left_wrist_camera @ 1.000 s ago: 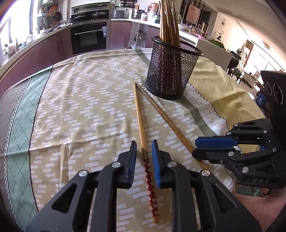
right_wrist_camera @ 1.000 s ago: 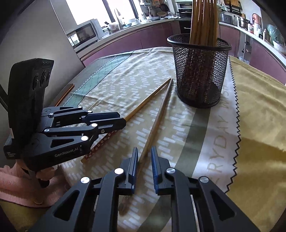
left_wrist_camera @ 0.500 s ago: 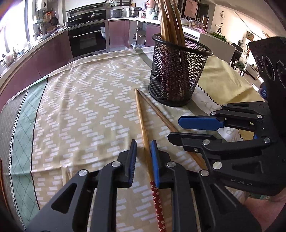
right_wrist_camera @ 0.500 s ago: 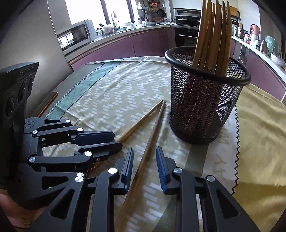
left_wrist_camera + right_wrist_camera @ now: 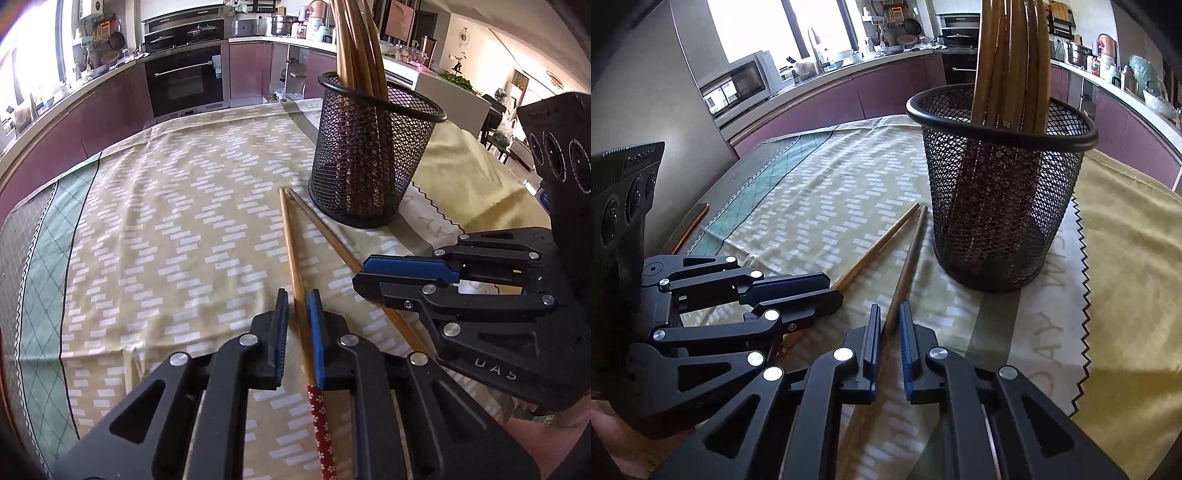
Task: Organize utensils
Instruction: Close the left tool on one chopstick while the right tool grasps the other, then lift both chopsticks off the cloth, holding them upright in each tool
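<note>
Both my grippers have just been closing, each on one stick. My left gripper (image 5: 297, 299) now pinches a chopstick (image 5: 291, 254) between its blue pads (image 5: 314, 314); it's nearly shut, w/ only the thin stick in the gap. The red flower end pokes out behind the fingers, toward me, and the plain tip runs out past the fingertips.

My right gripper (image 5: 887, 314) is squeezed just as tight on the other chopstick (image 5: 908, 258). That tip also runs out ahead of the fingers. Both tips lie close together, just beside the foot of the mesh cup (image 5: 997, 206).

The cup stands ahead of both grippers on the tablecloth (image 5: 166, 221), w/ more sticks already standing in it.

So I think the grab is done. Next job: lift both sticks & drop them in the cup.
</note>
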The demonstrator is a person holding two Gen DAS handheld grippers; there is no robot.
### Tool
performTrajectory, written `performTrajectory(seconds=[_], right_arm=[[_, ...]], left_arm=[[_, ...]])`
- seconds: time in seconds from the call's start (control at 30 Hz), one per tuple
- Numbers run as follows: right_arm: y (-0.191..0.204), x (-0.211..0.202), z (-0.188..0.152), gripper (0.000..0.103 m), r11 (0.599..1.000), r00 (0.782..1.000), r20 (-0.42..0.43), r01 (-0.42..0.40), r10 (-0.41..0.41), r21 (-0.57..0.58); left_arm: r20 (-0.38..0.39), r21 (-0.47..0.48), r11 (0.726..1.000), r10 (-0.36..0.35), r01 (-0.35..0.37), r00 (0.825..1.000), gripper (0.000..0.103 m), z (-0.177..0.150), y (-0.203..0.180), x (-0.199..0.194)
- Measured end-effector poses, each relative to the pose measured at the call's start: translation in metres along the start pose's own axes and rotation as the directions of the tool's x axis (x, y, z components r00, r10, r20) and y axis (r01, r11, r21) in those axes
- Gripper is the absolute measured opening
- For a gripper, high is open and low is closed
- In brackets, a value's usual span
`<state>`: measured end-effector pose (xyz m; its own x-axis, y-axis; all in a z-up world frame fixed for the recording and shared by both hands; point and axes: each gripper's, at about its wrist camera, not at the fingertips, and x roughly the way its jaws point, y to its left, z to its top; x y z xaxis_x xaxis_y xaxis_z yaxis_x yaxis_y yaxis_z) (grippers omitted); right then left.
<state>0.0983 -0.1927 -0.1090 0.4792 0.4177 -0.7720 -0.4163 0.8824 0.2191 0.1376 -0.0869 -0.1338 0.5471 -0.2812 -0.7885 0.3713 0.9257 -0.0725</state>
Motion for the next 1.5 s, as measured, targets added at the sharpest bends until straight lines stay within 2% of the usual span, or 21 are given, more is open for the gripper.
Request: performTrajectory(seconds=[0.27,0.5,0.93,1.4,1.5], right_arm=[[-0.010,-0.011,-0.002,0.007,0.997,0.998,0.018,-0.059,0.058,0.054],[-0.009,-0.029,-0.004,0.006,0.993,0.993,0.062,-0.104,0.101,0.048],[-0.007,-0.059,-0.004,0.006,0.992,0.983,0.132,-0.128,0.125,0.015],[-0.002,-0.075,-0.001,0.006,0.989,0.972,0.186,-0.144,0.144,-0.012],[-0.001,-0.072,-0.003,0.006,0.989,0.973,0.177,-0.147,0.148,-0.018]], left_arm=[[0.014,-0.037,0.999,-0.007,0.008,1.000,0.008,0.000,0.005,-0.004],[0.046,-0.043,0.999,-0.017,0.019,0.999,0.008,0.001,0.007,-0.019],[0.103,-0.043,0.998,-0.036,0.040,0.994,0.008,0.001,0.006,-0.051],[0.137,-0.046,0.997,-0.057,0.064,0.989,0.008,0.003,0.004,-0.068],[0.139,-0.039,0.997,-0.061,0.067,0.988,0.008,0.003,0.002,-0.069]])
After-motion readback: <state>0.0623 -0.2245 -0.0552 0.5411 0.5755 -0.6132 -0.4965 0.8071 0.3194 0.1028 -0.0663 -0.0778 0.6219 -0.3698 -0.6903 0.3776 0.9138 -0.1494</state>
